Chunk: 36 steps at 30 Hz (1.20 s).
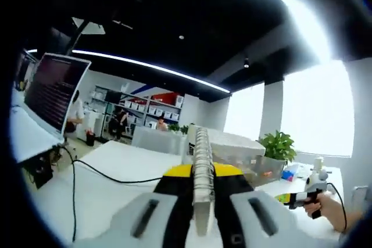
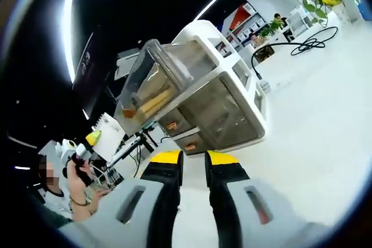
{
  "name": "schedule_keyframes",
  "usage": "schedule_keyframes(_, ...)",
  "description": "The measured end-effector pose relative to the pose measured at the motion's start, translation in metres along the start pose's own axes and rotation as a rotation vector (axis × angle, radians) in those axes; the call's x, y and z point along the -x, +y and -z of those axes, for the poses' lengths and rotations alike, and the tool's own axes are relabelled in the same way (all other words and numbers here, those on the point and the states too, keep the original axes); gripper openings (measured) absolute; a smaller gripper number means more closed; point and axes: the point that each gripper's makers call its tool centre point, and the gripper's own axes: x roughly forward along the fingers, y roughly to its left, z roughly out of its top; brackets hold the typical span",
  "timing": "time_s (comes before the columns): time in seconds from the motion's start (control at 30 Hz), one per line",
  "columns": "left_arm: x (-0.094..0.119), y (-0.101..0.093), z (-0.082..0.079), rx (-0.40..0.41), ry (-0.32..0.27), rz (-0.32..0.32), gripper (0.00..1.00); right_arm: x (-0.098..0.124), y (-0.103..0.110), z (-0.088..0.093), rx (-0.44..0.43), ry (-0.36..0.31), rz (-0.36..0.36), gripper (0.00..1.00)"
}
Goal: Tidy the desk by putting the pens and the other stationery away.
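Note:
My left gripper [image 1: 203, 173] is shut on a spiral-bound notebook [image 1: 201, 161], held edge-on above the white desk [image 1: 116, 184] with its wire spine upright between the yellow-tipped jaws. In the right gripper view the same notebook [image 2: 108, 134] shows at the left, beside a person's hand [image 2: 77, 173]. My right gripper [image 2: 194, 164] hovers over the desk [image 2: 314, 143] with a narrow gap between its jaws and nothing in it. Ahead stands a white organiser [image 2: 215, 105] with smoky drawers; its top drawer [image 2: 152, 85] is pulled out and holds yellow and orange items. The organiser [image 1: 244, 154] also sits beyond the notebook.
A black cable [image 1: 99, 172] runs across the desk towards a monitor [image 1: 55, 88] at the left. A potted plant [image 1: 279, 144] stands behind the organiser. The other gripper [image 1: 308, 193] is held in a hand at the right. A coiled black cable [image 2: 308, 43] lies far across the desk.

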Motion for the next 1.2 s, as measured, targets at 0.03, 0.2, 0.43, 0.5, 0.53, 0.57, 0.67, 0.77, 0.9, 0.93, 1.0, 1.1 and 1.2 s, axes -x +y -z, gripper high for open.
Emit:
schedule_keyframes(0.03,-0.005,-0.005,-0.012,-0.014,-0.012,0.032,0.12,0.0,0.0,0.0,-0.002,0.001,0.001,0.19)
schedule_keyframes(0.2,-0.025,-0.035,-0.05,-0.137,-0.039,0.102,0.12,0.001,-0.003,0.001,-0.009,-0.001,0.01,0.19)
schedule_keyframes(0.43,-0.066,-0.083,-0.06,-0.187,-0.014,0.22,0.11,0.005,-0.014,-0.008,-0.009,-0.024,0.039,0.19)
schedule_keyframes(0.5,-0.083,-0.091,-0.055,-0.213,0.02,0.226,0.11,0.004,-0.012,-0.006,-0.018,-0.015,0.027,0.19)
schedule_keyframes(0.53,-0.092,-0.099,-0.051,-0.249,0.052,0.252,0.11,0.004,-0.011,-0.005,-0.021,-0.012,0.022,0.19)
schedule_keyframes(0.57,-0.098,-0.106,-0.05,-0.252,0.064,0.268,0.11,0.004,-0.01,-0.004,-0.023,-0.01,0.017,0.19)
schedule_keyframes(0.67,-0.119,-0.128,-0.037,-0.289,0.145,0.339,0.11,0.004,-0.01,-0.005,-0.015,-0.008,0.019,0.19)
schedule_keyframes(0.77,-0.135,-0.149,-0.013,-0.399,0.255,0.383,0.11,0.003,-0.012,-0.003,-0.015,-0.008,0.025,0.19)
schedule_keyframes(0.9,-0.149,-0.175,0.011,-0.496,0.316,0.415,0.11,0.003,-0.01,-0.002,-0.011,-0.005,0.023,0.19)
schedule_keyframes(0.93,-0.151,-0.18,0.018,-0.508,0.34,0.429,0.11,0.003,-0.01,-0.002,-0.011,-0.004,0.022,0.19)
schedule_keyframes(1.0,-0.156,-0.186,0.04,-0.516,0.428,0.432,0.11,0.003,-0.009,-0.001,-0.012,-0.001,0.019,0.19)
schedule_keyframes(1.1,-0.165,-0.188,0.056,-0.59,0.463,0.407,0.11,0.005,-0.006,-0.006,-0.013,-0.016,0.01,0.19)
schedule_keyframes(1.2,-0.172,-0.192,0.064,-0.603,0.487,0.409,0.11,0.007,-0.007,-0.011,-0.004,-0.026,0.017,0.19)
